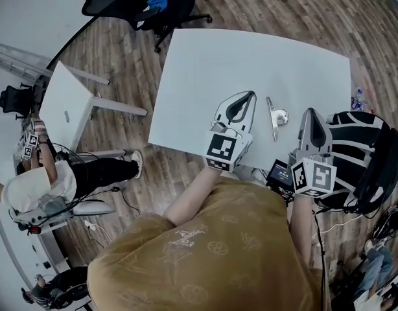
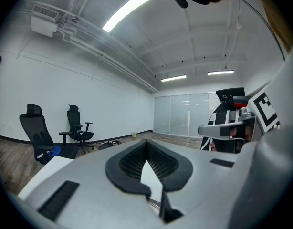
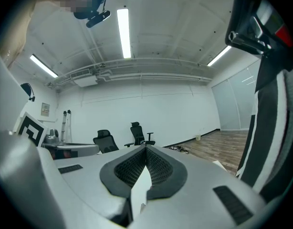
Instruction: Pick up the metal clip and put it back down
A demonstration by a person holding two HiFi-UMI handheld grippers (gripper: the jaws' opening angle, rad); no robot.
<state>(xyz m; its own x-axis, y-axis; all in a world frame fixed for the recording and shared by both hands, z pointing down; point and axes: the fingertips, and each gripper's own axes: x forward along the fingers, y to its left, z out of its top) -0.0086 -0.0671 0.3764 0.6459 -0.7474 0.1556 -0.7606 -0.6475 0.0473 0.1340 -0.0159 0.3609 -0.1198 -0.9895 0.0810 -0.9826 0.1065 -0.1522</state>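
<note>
The metal clip point(image 1: 274, 116) lies flat on the white table point(image 1: 205, 63) near its front edge, a long silver strip with a round knob at its side. My left gripper point(image 1: 249, 95) rests just left of the clip, shut and holding nothing point(image 2: 147, 145). My right gripper point(image 1: 310, 113) sits just right of the clip, over the table's front right corner, also shut and holding nothing point(image 3: 146, 150). Both point away from me, and neither touches the clip. Neither gripper view shows the clip; both look out across the room.
A black-and-white striped bag point(image 1: 358, 157) sits right of the table, a small black device point(image 1: 279, 172) by the front edge. A black office chair point(image 1: 144, 5) stands beyond the far left corner. A small white table point(image 1: 66, 105) and a seated person point(image 1: 37, 190) are at left.
</note>
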